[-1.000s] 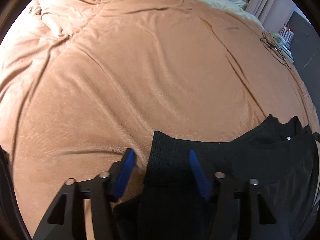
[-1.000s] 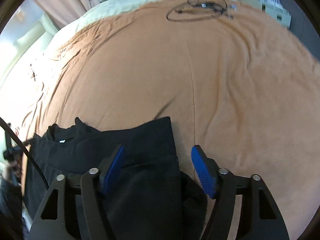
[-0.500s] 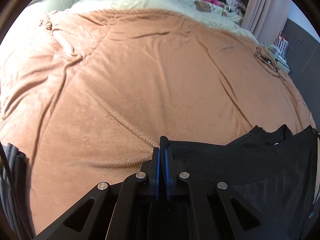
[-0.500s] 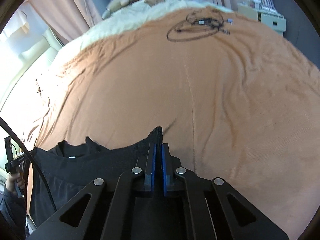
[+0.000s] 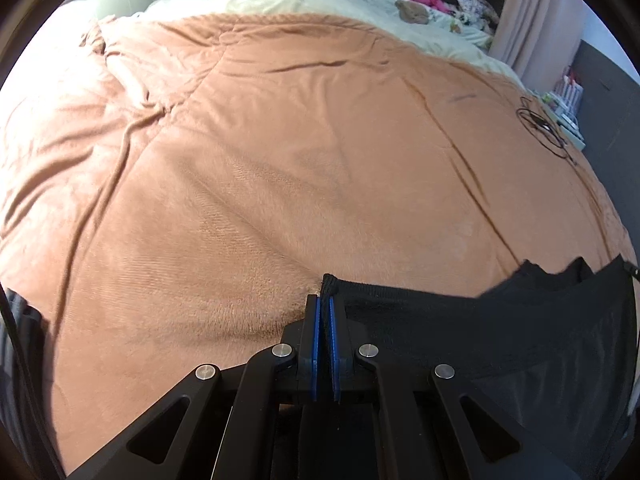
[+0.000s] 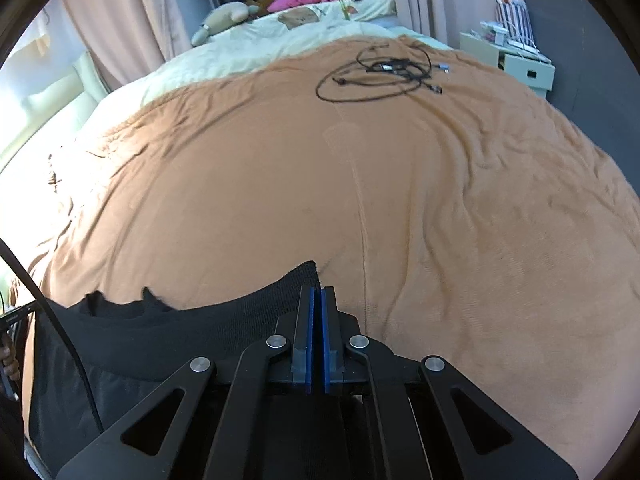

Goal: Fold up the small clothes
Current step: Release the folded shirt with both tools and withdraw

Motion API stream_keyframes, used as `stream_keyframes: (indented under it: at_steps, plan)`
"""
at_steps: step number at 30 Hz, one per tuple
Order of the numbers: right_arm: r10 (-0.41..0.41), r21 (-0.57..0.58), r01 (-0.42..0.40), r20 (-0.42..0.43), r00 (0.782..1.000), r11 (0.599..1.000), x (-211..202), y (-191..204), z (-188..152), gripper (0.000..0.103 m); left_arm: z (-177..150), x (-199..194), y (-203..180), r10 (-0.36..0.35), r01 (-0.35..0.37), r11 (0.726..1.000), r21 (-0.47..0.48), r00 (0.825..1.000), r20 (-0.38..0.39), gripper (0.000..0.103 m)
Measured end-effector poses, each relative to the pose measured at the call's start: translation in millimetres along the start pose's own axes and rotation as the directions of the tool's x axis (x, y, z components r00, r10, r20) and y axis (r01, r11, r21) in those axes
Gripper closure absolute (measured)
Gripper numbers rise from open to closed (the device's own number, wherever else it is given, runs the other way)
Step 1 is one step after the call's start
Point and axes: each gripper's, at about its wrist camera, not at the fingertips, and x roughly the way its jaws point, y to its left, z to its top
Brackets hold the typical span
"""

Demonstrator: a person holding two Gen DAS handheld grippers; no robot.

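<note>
Pinching the ribbed hem of a black garment [image 5: 500, 344] at its two corners, we hold it stretched between our grippers above the near edge of the bed. Our left gripper [image 5: 324, 300] has its blue pads pressed together on the garment's left corner, where the thick knitted band bunches into a small fold just past the fingertips. Our right gripper [image 6: 317, 290] is clamped the same way on the opposite corner, the ribbed band curving away to the left. Below the band the cloth turns thinner and smoother, hanging in a dark sheet. Behind it spreads a tan blanket [image 6: 400, 184], plush and short-piled, creased in long soft ridges. A coil of thin black cables [image 6: 380, 76] lies on its far side, well apart from the garment.
</note>
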Motion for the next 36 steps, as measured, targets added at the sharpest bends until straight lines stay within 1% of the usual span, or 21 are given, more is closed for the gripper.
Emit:
stream_keyframes:
  at_steps: [4,5,6,7,9,10,11,12,13,14,15,17,19,21,25,29,32,36]
  plan:
    - [-0.036,-0.009,0.036,-0.055,0.998,0.999,13,5,0,0.103,-3,21,2,0.015,-0.016,1.0,-0.015,0.998,-0.054,0.098]
    - [-0.058,-0.001,0.058,-0.067,0.996,0.998,13,5,1,0.102,-4,24,3,0.014,-0.015,1.0,-0.018,0.997,-0.074,0.097]
    - [-0.082,0.004,0.083,-0.078,0.994,0.997,12,4,2,0.102,-4,24,3,0.017,-0.019,1.0,-0.018,0.996,-0.091,0.095]
    - [-0.087,0.009,0.088,-0.085,0.993,0.996,9,2,4,0.102,-5,21,4,0.014,-0.016,1.0,-0.019,0.996,-0.093,0.093]
    - [-0.066,0.029,0.069,-0.099,0.993,0.997,2,1,8,0.099,-6,12,6,0.014,-0.016,1.0,-0.021,0.995,-0.095,0.085]
    - [-0.056,0.039,0.06,-0.099,0.994,0.997,-6,2,7,0.09,-8,7,7,0.015,-0.017,1.0,-0.024,0.996,-0.094,0.081]
    - [-0.055,0.039,0.059,-0.091,0.994,0.997,-11,1,8,0.072,-9,0,9,0.015,-0.017,0.999,-0.028,0.996,-0.09,0.074]
    - [-0.06,0.035,0.063,-0.076,0.995,0.997,-19,3,7,0.061,-11,-7,10,0.014,-0.017,0.999,-0.034,0.996,-0.084,0.068]
    - [-0.063,0.028,0.065,-0.055,0.996,0.998,-28,6,5,0.043,-13,-14,12,0.014,-0.017,0.999,-0.039,0.997,-0.078,0.066]
    - [-0.058,0.025,0.059,-0.041,0.997,0.998,-36,7,2,0.039,-15,-21,12,0.013,-0.016,0.999,-0.043,0.997,-0.072,0.061]
    - [-0.047,0.024,0.048,-0.036,0.998,0.999,-43,8,-1,0.039,-19,-30,13,0.01,-0.013,0.999,-0.047,0.998,-0.066,0.057]
    - [-0.027,0.023,0.028,-0.038,0.999,0.999,-56,14,-8,0.039,-27,-45,14,0.009,-0.012,0.999,-0.046,0.998,-0.056,0.053]
    - [-0.032,0.006,0.032,-0.029,0.999,0.999,-72,23,-19,0.039,-37,-58,12,0.01,-0.012,0.999,-0.042,0.999,-0.053,0.052]
    - [-0.031,-0.009,0.031,-0.02,0.999,0.999,-85,26,-29,0.039,-49,-71,12,-0.011,0.008,0.999,-0.044,0.998,-0.056,0.052]
    - [0.002,-0.023,-0.002,-0.022,1.0,1.0,-111,35,-49,0.039,-73,-93,10,-0.026,0.024,0.998,-0.052,0.999,-0.048,0.052]
    - [0.025,-0.015,-0.025,-0.016,1.0,1.0,-139,38,-74,0.039,-101,-109,9,-0.059,0.056,0.996,-0.071,0.997,-0.04,0.052]
    - [0.001,-0.028,-0.001,0.022,1.0,1.0,-157,45,-90,0.039,-125,-116,10,-0.076,0.072,0.993,-0.098,0.996,-0.037,0.052]
    - [0.018,-0.046,-0.015,0.067,0.998,0.999,-177,63,-119,0.039,-155,-122,11,-0.086,0.081,0.989,-0.122,0.996,-0.033,0.052]
